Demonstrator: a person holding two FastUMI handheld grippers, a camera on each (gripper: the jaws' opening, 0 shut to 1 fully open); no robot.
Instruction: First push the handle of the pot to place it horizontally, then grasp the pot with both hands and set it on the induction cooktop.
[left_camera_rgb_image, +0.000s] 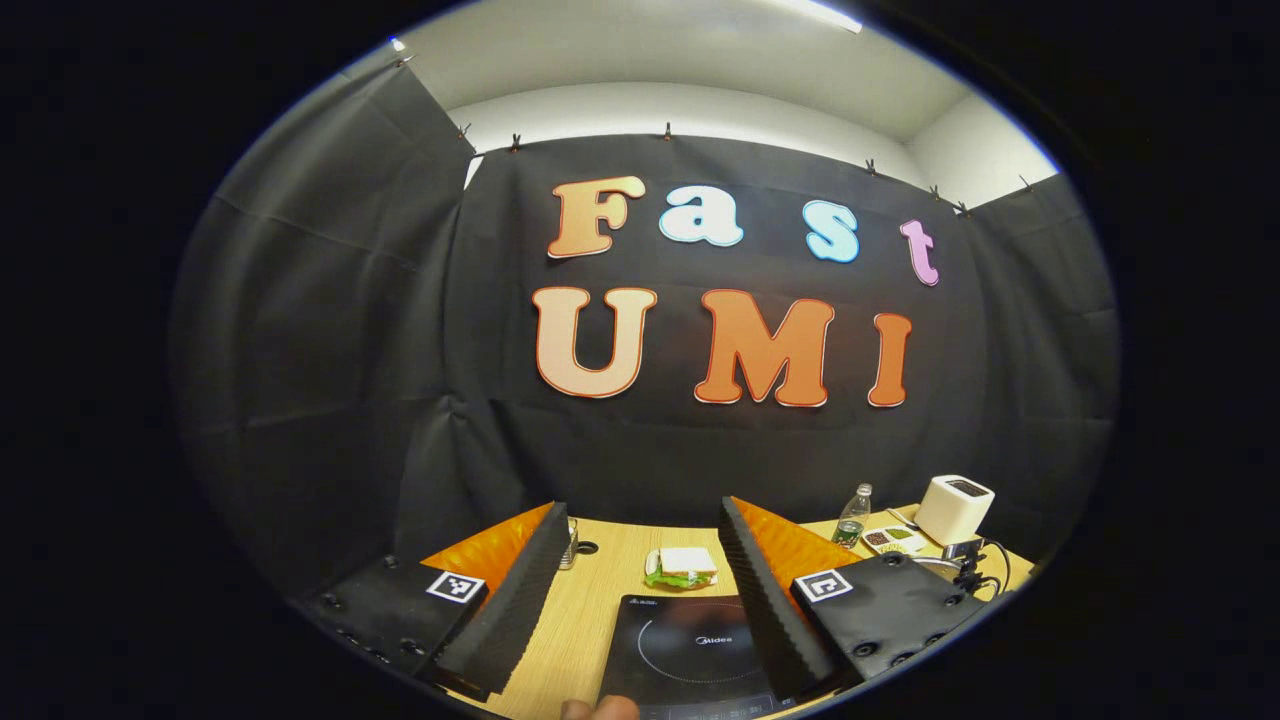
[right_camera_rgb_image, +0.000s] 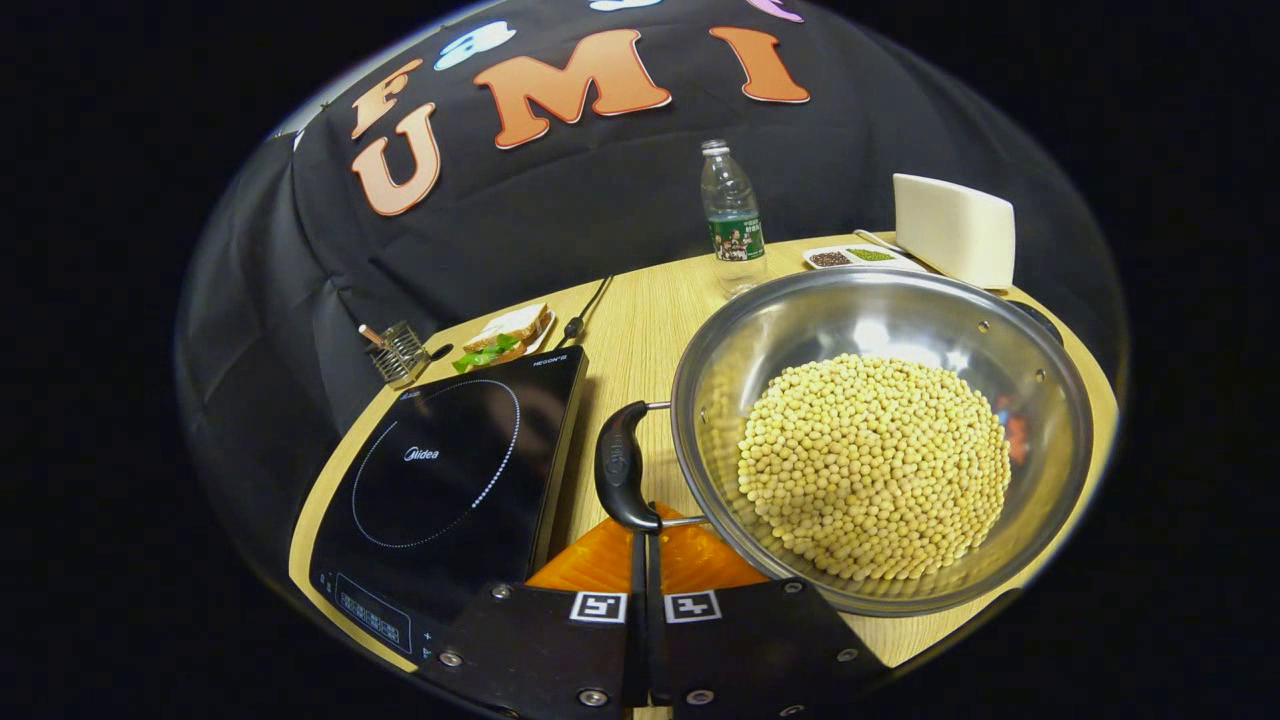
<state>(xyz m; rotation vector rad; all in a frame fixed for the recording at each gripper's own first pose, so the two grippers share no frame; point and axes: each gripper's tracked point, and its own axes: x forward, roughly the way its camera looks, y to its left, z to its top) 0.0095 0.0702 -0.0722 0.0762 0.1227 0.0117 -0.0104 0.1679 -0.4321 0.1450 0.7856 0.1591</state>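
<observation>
Just ahead of my right tongs (right_camera_rgb_image: 645, 545) sits the one steel pot (right_camera_rgb_image: 1040, 400), heaped with soybeans (right_camera_rgb_image: 875, 465). Its black side handle (right_camera_rgb_image: 620, 465) lies directly past my fingertips, which are pressed together with no gap and nothing between them; whether they touch the handle I cannot tell. The pot rests on the light wooden table (right_camera_rgb_image: 640, 310), not on the induction cooktop (right_camera_rgb_image: 450, 480), which lies just beyond the handle to the left of these tongs. The glass reads "Midea" inside the dotted ring.

My left tongs (left_camera_rgb_image: 640, 590) are spread wide and hold nothing; the same cooktop (left_camera_rgb_image: 690, 650) lies between and below the fingers.

Farther out on the table I count one sandwich (right_camera_rgb_image: 510, 330) on a plate, one wire holder (right_camera_rgb_image: 398, 350), one plastic water bottle (right_camera_rgb_image: 732, 215) whose label is too small to read, one sectioned dish of grains (right_camera_rgb_image: 855, 257) and one white toaster (right_camera_rgb_image: 955, 230). Black cloth (left_camera_rgb_image: 320, 350) walls the booth, under a white ceiling (left_camera_rgb_image: 700, 60).
</observation>
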